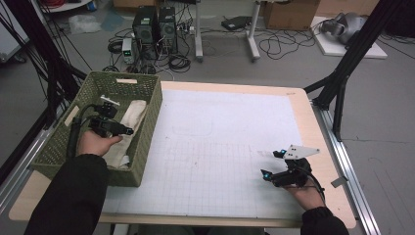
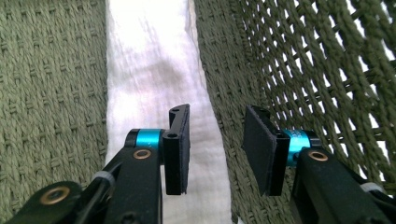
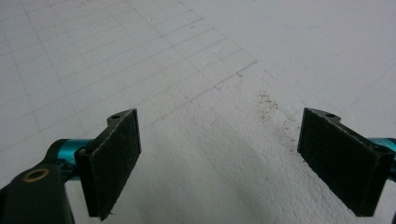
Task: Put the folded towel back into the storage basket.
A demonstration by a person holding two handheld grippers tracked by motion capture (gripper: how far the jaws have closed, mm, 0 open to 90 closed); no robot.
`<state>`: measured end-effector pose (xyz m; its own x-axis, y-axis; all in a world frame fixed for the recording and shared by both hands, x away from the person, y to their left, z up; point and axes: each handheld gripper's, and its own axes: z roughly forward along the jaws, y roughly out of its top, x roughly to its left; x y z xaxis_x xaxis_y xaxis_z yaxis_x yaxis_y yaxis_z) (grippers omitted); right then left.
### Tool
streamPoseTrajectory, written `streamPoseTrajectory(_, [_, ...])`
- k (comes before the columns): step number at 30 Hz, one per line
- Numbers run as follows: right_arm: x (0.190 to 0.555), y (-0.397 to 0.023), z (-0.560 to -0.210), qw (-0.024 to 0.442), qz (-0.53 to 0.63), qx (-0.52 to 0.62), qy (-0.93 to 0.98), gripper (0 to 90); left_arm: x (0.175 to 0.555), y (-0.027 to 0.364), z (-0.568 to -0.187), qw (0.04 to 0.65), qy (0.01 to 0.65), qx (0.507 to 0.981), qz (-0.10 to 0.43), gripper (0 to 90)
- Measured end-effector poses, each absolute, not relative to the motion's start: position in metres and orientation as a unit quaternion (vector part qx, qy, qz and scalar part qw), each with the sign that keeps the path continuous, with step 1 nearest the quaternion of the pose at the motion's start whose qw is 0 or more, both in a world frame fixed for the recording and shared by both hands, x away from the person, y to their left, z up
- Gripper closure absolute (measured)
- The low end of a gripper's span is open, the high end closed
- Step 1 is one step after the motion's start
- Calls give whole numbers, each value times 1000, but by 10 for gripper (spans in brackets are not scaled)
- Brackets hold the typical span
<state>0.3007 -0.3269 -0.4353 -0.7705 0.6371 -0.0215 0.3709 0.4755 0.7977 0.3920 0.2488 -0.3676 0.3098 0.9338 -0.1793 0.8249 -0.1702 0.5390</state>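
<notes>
Two tongs: one in each of the person's hands, both with jaws apart and nothing between them.
Left tongs (image 1: 128, 131): over the green woven basket (image 1: 151, 122) at the counter's left edge, pointing across it; in the left gripper view (image 2: 217, 149) the pads stand parted above the cloth, pressing on nothing.
White cloth (image 1: 128, 125): lies lengthwise along the basket floor, close to the right-hand wall; in the left gripper view (image 2: 149, 70) it runs as a pale strip between the woven floor and the mesh wall (image 2: 303, 70).
Right tongs (image 1: 274, 164): low over the white gridded sheet (image 1: 220, 142), near the counter's front right, well apart from the basket; the right gripper view (image 3: 219, 163) shows its pads spread wide.
Sheet detail: small dark specks (image 3: 268, 105) on the paper just ahead of the right tongs.
Counter (image 1: 313, 127): pale wood showing around the sheet.
</notes>
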Motion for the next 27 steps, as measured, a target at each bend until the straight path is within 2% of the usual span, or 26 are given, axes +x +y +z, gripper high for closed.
streamPoseTrajectory(12, [301, -327, -435, 158, 418, 301, 843, 126, 390, 254, -361, 318, 586, 738, 101, 549])
streamPoseTrajectory(27, [300, -327, -434, 158, 421, 300, 841, 126, 384, 261, -350, 413, 586, 693, 77, 501])
